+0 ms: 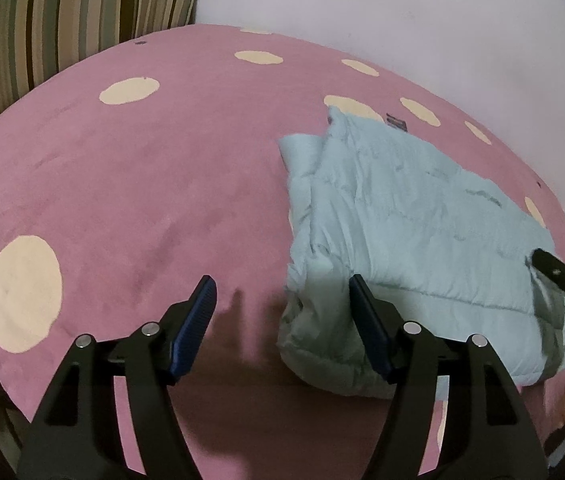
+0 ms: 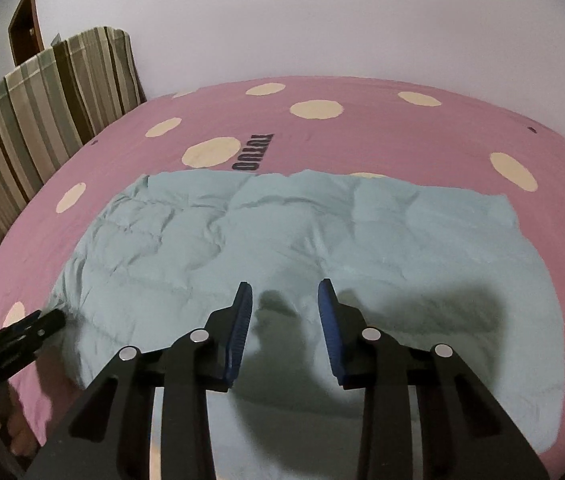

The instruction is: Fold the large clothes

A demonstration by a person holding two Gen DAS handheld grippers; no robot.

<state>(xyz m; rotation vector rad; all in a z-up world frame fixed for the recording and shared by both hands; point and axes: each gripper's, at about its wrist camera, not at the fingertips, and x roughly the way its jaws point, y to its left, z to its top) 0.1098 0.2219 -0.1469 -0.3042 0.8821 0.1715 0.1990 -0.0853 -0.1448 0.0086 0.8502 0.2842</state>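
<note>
The pale blue padded garment [image 2: 282,240] lies partly folded on the pink dotted bedcover [image 1: 142,180]. We hold both tongs spread and empty: left gripper [image 1: 282,320] beside its edge, right gripper [image 2: 284,332] over its near part, probably positioned for regrasping.

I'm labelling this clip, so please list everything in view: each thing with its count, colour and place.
Puffy quilted garment: one, pale blue-green, lying folded on the bed.
Fleece bed cover: one, pink with cream dots, spread under the garment.
Striped fabric: one stretch, olive, cream and brown, along the bed's far left side.
Wall: plain white, behind the bed.
Wooden door: one, brown, far left corner.
Left gripper: black, blue pads, open, at the garment's near left edge.
Right gripper: black, blue pads, open, above the garment.
</note>
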